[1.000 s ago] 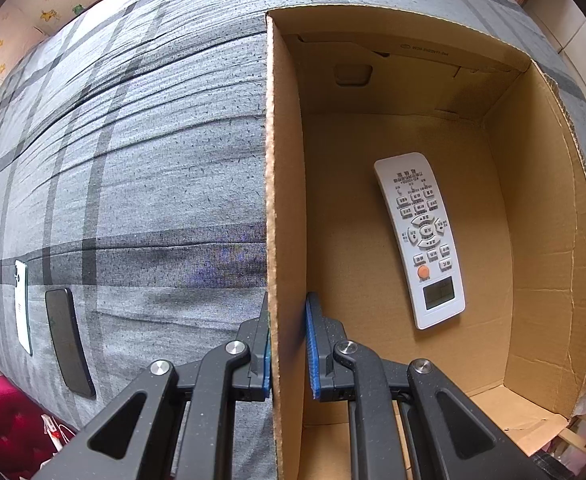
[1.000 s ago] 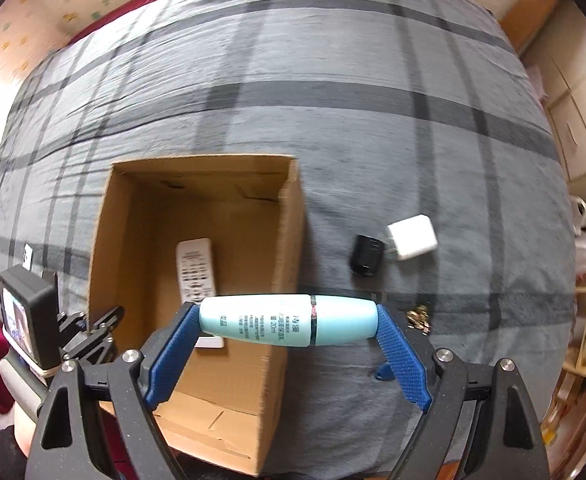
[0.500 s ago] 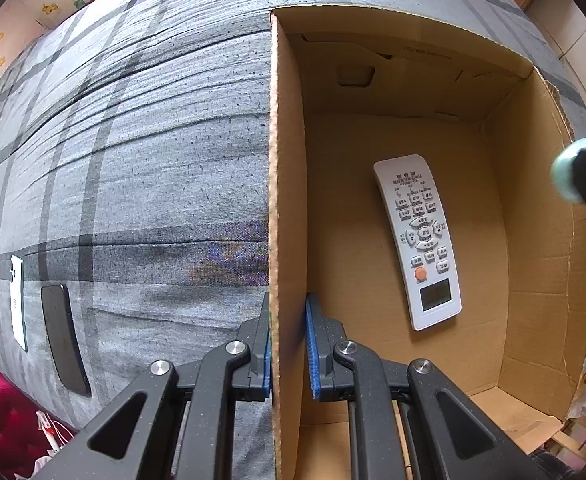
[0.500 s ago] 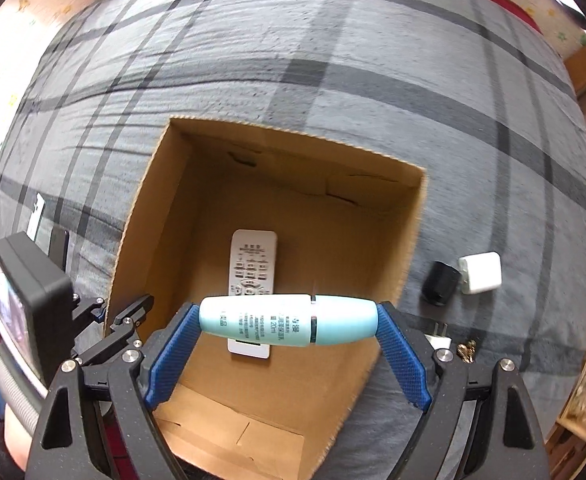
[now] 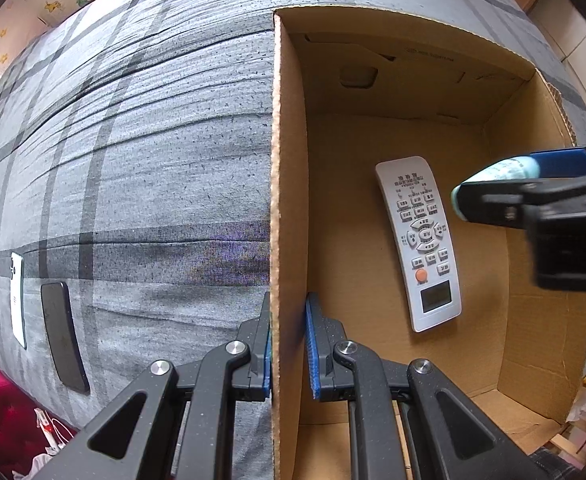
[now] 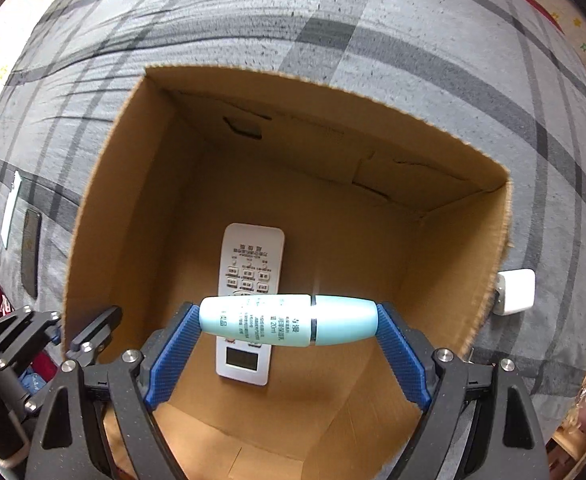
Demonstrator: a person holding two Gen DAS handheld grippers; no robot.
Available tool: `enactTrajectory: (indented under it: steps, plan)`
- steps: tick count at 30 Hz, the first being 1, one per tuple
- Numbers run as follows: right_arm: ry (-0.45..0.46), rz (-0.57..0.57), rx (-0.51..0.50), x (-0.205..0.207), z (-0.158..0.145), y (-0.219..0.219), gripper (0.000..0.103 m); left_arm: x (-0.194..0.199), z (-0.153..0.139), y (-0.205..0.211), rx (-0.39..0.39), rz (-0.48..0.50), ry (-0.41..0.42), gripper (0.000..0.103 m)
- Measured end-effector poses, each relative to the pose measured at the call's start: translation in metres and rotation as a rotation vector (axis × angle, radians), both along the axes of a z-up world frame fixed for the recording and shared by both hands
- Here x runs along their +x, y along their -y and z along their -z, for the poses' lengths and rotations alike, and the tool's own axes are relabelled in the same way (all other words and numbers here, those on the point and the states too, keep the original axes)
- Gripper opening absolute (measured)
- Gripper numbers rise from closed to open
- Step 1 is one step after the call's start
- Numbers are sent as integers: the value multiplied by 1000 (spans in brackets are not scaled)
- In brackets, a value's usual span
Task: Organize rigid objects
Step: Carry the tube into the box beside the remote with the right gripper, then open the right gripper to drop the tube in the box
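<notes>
An open cardboard box (image 5: pixel 289 200) (image 6: pixel 93 216) stands on a grey plaid bed. A white remote (image 5: pixel 423 240) (image 6: pixel 251 268) lies flat on its floor. My left gripper (image 5: pixel 288 346) is shut on the box's left wall, one pad on each side. My right gripper (image 6: pixel 289 320) is shut on a light blue tube (image 6: pixel 289 320), held crosswise by its ends above the box's inside, over the remote. The tube (image 5: pixel 493 184) and that gripper enter the left wrist view from the right.
A black phone (image 5: pixel 63 320) (image 6: pixel 31 252) and a white phone (image 5: pixel 17 296) (image 6: pixel 11 208) lie on the bed left of the box. A white charger (image 6: pixel 515 292) lies on the bed just right of the box. The bed's edge is close in front.
My right gripper has carried the blue tube leftward and down from beside the box to over its inside. The left gripper has kept its hold on the wall.
</notes>
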State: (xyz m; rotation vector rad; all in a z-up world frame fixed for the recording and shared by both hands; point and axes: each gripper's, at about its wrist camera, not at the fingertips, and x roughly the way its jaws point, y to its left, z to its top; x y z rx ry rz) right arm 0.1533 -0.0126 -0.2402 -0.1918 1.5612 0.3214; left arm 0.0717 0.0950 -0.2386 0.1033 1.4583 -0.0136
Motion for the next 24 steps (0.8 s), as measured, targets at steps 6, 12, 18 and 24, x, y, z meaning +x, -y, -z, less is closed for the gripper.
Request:
enactTrajectory:
  steps: [6,12,18,24]
  plan:
    - [21,-61,-50,0,17,-11,90,1,-1,1,-1,-1,1,14]
    - [44,-88,-90,-4,21,-18,90,1,-1,0,-4,-5,0,14]
    - [45,-77,-80,-7,18,-23,90,1,0,-1,-5,-3,-1,14]
    - [46,-73,-77,-2,16,-22,90,0,0,-1,-6,-3,-2,14]
